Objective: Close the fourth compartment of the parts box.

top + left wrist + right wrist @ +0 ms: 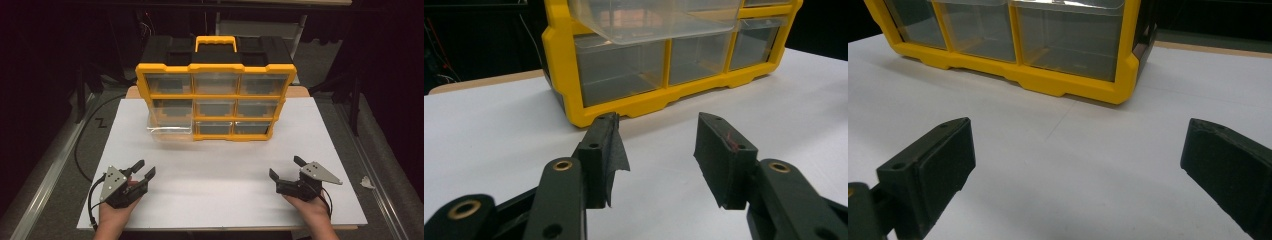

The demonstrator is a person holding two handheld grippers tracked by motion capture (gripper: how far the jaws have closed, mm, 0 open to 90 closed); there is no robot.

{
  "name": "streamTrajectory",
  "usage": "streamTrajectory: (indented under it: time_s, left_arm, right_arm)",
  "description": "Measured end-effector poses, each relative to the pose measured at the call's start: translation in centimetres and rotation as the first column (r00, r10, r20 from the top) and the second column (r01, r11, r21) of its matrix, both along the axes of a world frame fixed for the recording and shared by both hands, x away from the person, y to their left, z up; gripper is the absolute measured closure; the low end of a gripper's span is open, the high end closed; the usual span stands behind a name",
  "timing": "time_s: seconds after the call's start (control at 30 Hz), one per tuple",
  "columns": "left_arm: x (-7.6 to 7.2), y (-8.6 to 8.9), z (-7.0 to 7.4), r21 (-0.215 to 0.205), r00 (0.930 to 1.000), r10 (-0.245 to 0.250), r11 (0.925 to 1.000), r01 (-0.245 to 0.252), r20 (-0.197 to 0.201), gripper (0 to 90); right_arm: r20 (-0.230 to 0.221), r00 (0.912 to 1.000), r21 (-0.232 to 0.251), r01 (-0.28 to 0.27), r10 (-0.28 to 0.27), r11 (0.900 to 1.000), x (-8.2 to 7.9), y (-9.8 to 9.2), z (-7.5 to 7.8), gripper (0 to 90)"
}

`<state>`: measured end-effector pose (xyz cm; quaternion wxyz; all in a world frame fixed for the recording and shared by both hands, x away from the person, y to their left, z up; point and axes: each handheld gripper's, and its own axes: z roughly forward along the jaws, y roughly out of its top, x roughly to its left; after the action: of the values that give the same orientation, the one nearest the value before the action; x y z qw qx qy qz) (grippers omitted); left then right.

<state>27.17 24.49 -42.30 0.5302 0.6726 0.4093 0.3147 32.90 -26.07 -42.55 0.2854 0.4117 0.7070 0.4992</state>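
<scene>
A yellow-framed organizer (215,95) with clear drawers stands upright at the back of the white tabletop (220,170). Its left middle drawer (170,127) is pulled out toward me and hangs past the frame. My left gripper (145,167) rests near the front left, jaws partly apart with nothing between them. In the left gripper view, the gripper (656,120) points at the organizer's lower left corner (579,115), under the pulled-out drawer (654,20). My right gripper (285,167) sits at the front right, jaws wide and bare. In the right gripper view, the gripper (1078,127) faces the organizer's right corner (1118,85).
A yellow carry handle (216,42) tops the organizer's black back. A black cable (80,145) loops on the floor left of the table. A crumpled white scrap (367,182) lies on the floor at the right. Bare tabletop separates the grippers from the organizer.
</scene>
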Motion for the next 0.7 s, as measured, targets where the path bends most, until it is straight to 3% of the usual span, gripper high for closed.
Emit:
streamTrajectory:
  time_s: [0.6, 0.7]
  left_arm:
    - [-0.19, 0.11, 0.24, -0.002, 0.9996, 0.028, 0.9996, -0.028, -0.004, 88.5]
    - [-0.25, 0.29, 0.31, -0.012, 0.9993, 0.036, 0.9993, -0.036, 0.002, 89.9]
  right_arm:
    - [0.010, 0.9999, -0.015, -0.008, 0.008, 1.000, -0.11, 0.14, 0.12, 1.2]
    - [0.007, 1.0000, -0.013, -0.006, 0.006, 1.000, -0.10, 0.09, 0.10, 1.2]
